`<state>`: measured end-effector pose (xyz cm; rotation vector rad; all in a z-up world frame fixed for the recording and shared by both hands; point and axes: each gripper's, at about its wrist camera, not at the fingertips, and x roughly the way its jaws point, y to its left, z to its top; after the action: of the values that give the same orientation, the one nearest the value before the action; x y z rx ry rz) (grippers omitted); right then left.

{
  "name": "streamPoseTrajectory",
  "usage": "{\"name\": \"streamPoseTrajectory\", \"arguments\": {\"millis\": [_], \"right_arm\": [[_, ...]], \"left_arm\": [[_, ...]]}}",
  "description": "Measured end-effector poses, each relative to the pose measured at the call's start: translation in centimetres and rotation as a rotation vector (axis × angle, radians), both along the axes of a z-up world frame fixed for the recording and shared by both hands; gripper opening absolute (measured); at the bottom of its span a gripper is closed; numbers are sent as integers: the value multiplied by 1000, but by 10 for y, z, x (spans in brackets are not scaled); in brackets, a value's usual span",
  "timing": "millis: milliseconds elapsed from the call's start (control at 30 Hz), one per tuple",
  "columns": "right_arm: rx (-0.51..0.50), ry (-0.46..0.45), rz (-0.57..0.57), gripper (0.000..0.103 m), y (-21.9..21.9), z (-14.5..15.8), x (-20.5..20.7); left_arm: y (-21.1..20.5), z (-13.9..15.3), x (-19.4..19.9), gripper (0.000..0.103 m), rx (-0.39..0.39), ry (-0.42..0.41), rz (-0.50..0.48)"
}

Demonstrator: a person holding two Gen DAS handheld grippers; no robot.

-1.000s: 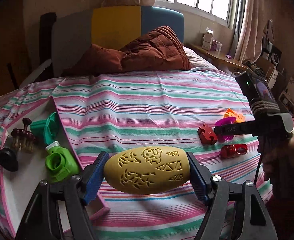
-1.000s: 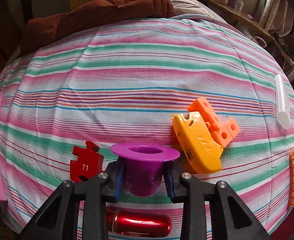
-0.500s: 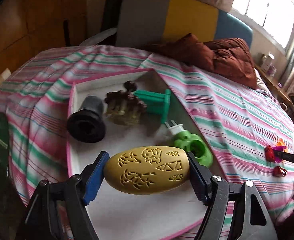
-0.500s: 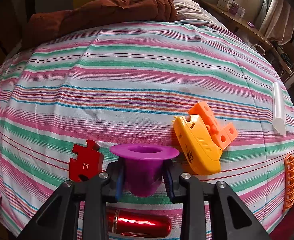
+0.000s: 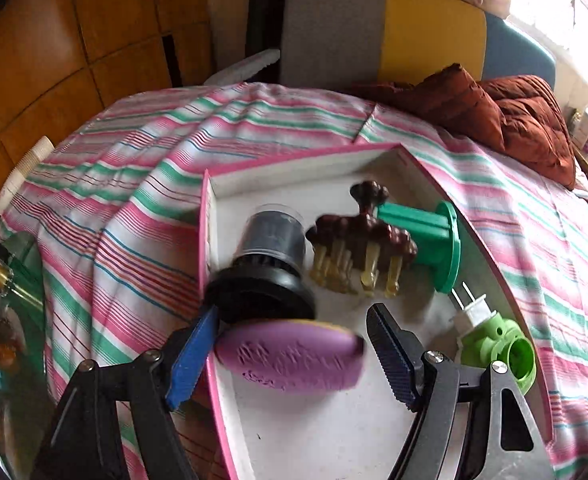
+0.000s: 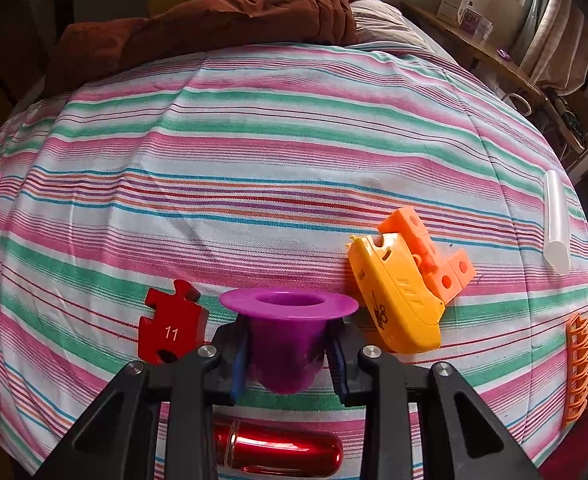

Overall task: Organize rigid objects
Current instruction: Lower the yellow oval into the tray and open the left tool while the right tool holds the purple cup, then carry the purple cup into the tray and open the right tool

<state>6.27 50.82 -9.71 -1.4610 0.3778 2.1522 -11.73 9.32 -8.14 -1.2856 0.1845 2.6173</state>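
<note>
Purple carved oval [image 5: 290,354] between spread left tongs [image 5: 294,356] | right tongs [image 6: 288,354] clamp flared cup [image 6: 288,320]

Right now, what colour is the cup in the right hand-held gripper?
Purple, with a wide flared rim. The cup shows best in the right wrist view.

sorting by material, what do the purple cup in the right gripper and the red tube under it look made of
Purple cup: probably matte moulded plastic, since the colour is even and the flared rim takes only a dull sheen. Red tube: looks like polished or anodised metal, going by its sharp mirror-like highlights and a ringed seam, though glossy coated plastic is possible.
</note>
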Motion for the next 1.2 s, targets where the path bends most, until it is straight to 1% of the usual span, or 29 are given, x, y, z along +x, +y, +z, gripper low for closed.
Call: {"name": "streamPoseTrajectory", "arguments": {"millis": [133,233,300,400,467,533,700,800,900,1000,1100,1200], "right_arm": [[9,-3,4,32,-2,0,-1],[18,-5,8,32,-3,1,-2],[21,-4,7,32,-4,2,-2],[39,8,3,32,-4,5,-3],[53,44,3,32,-4,12,-2],[42,92,4,32,-5,20,0],[-3,195,69,32,-25,40,-5],[-39,250,145,32,-57,54,-16],[-48,274,282,32,-104,68,-36],[-58,309,427,32,-160,85,-54],[-79,322,551,32,-213,93,-72],[-92,308,662,32,-258,92,-91]], "left_arm": [[-4,15,9,77,11,52,1],[-9,28,20,81,12,96,5],[-13,36,29,82,26,110,7],[-18,43,41,83,48,110,-4],[-21,45,49,83,56,110,-10],[-24,46,55,84,60,102,-10],[-31,47,66,84,75,85,-4],[-36,45,72,84,82,78,2],[-44,44,74,84,90,71,14],[-54,44,75,84,99,72,38],[-65,43,75,84,115,70,62],[-76,42,75,84,121,68,84]]}}
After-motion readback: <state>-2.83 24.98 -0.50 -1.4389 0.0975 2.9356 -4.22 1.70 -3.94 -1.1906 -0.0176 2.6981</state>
